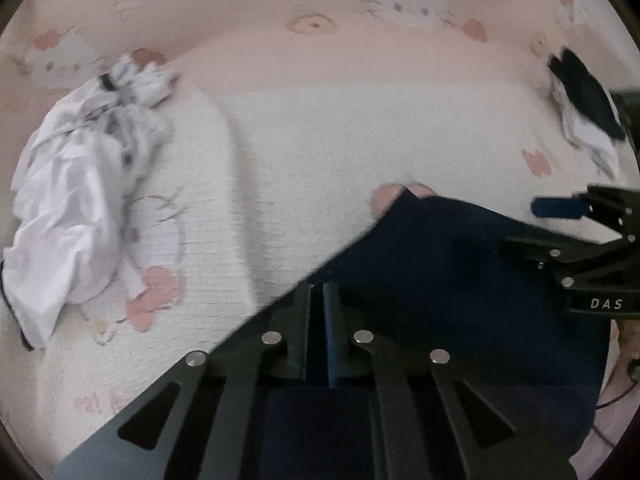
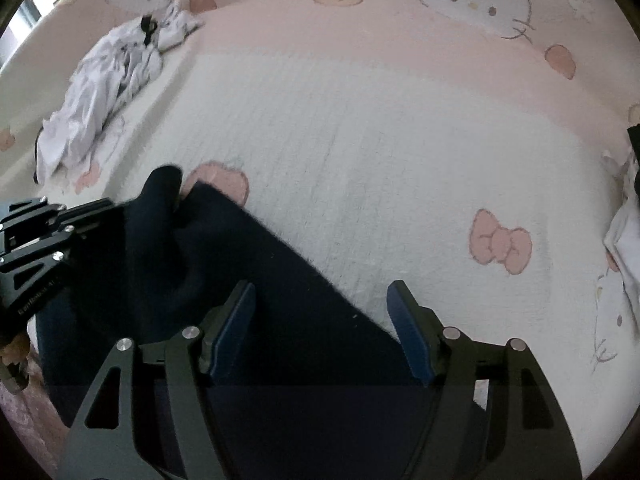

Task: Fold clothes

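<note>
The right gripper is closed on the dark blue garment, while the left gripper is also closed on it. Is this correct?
Not quite. The right gripper is open, its fingers spread apart above the dark blue garment, as the right wrist view shows. The left gripper is indeed closed on it.

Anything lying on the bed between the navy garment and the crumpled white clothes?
No, only bare patterned bedsheet separates the navy garment from the crumpled white clothes; both wrist views show it.
</note>
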